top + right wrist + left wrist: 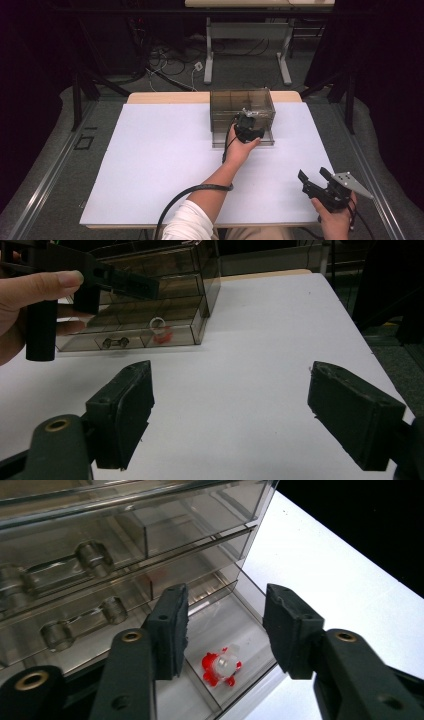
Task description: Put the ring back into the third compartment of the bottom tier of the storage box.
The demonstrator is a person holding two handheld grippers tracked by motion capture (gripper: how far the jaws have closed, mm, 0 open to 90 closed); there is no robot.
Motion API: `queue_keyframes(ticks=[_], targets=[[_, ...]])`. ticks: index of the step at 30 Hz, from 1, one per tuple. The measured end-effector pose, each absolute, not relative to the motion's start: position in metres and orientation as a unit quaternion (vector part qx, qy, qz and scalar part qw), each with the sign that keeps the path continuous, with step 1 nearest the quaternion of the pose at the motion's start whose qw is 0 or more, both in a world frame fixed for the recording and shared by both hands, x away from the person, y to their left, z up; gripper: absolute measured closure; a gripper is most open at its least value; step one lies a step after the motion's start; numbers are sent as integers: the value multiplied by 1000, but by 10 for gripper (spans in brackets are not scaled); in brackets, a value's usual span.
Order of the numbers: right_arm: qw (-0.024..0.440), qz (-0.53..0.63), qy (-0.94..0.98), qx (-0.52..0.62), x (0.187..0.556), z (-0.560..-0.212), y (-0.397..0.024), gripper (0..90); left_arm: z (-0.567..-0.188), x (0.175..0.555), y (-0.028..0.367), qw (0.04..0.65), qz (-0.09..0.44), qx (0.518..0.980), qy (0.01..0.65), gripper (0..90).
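Above the pulled-out bottom drawer (pixel 235 630) of the clear cabinet (pixel 242 104), the empty left gripper (pixel 225 625) is held agape over a red-and-white toy (pixel 221 668), which could be nudged aside and missed if the drawer wall is struck, while the right gripper (pixel 230 410) is kept wide open, grasping nothing.

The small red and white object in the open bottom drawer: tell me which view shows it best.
The left gripper view: the red and white object lies close up in the pulled-out drawer, between the open tongs. The right gripper view shows it small and distant through the drawer front. In the high view the hand covers that spot.
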State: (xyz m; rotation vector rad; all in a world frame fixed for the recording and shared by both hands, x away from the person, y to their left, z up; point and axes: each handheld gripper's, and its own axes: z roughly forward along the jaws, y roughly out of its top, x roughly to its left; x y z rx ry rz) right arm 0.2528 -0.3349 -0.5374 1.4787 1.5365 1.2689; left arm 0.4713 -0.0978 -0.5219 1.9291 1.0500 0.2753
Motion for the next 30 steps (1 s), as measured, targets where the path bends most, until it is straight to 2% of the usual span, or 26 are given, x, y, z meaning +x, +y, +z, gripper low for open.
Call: queue_keyframes(ticks=[14,30], targets=[[321,482,590,562,253,-538,-333,180,-510,467,-78,459,117,770,426,365],[323,482,587,564,253,-538,-333,180,-503,466,-50,463,140,757,439,316]])
